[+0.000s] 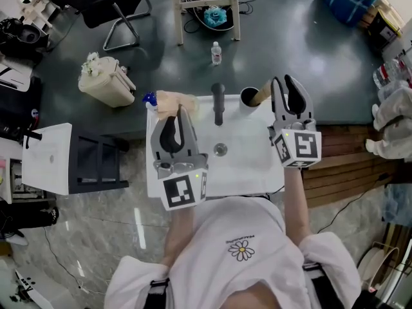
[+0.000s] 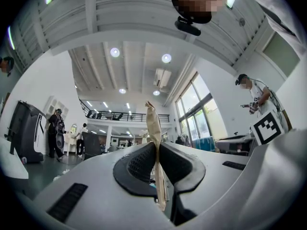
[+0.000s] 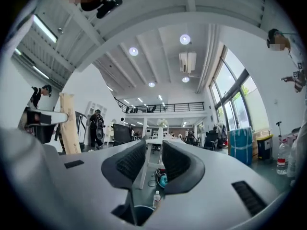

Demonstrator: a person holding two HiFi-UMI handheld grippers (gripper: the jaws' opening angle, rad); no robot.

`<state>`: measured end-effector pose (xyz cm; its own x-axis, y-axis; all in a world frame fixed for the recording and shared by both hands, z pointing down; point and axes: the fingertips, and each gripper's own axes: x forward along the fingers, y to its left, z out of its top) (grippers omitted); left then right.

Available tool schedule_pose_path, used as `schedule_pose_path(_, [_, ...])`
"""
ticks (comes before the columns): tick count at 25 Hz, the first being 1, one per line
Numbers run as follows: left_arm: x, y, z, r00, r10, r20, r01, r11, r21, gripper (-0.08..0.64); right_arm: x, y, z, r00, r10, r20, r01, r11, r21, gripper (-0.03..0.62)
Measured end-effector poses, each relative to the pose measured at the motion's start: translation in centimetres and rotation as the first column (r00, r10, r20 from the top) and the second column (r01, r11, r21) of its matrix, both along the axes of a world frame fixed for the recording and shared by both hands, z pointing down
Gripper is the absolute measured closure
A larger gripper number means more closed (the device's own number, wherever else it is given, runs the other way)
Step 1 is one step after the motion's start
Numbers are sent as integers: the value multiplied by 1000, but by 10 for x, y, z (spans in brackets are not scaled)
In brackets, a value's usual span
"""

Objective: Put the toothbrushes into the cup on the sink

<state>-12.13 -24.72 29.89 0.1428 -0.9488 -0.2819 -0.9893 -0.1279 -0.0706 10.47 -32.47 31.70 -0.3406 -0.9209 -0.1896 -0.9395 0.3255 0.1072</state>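
My left gripper (image 1: pixel 179 112) (image 2: pixel 156 145) is shut on a toothbrush in a brown paper wrapper (image 1: pixel 175 100) (image 2: pixel 154 128), held upright over the left back part of the white sink (image 1: pixel 248 166). A dark cup (image 1: pixel 248 97) (image 3: pixel 139 215) stands at the sink's back right, beside the black tap (image 1: pixel 219 105). A second brown-wrapped toothbrush (image 1: pixel 261 94) leans in the cup. My right gripper (image 1: pixel 283 80) (image 3: pixel 153 150) hovers just right of the cup, open by a narrow gap with nothing between its pads. The left gripper's wrapped toothbrush (image 3: pixel 69 124) also shows in the right gripper view.
A blue item (image 1: pixel 149 99) lies at the sink's back left corner. On the dark floor behind stand a water bottle (image 1: pixel 216 53), a bagged bin (image 1: pixel 106 79), a black chair (image 1: pixel 119 8) and wooden table legs (image 1: pixel 206 8). A white cabinet (image 1: pixel 48 158) stands to the left.
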Motion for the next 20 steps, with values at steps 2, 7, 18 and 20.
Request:
schedule_pose_path(2, [0,1,-1,1000,0,7,0,1000,4,518,-7,18,-16,1000,-10,4,9,998,55,526])
schedule_pose_path(7, [-1,3,-7,1000,-7,15,7,1000,22,518,-26,57,-32,997,-51,62,45,994,102,572])
schedule_pose_path(18, [-10,8,-2,999,-36,25,36,999,35,518,-35,76,4,995,-59,76,59,998,13,580])
schedule_pose_path(20, [-10,9,-2,999,-40,16,39,998,40,518,-35,77,2,996,-59,74,57,998,24,580])
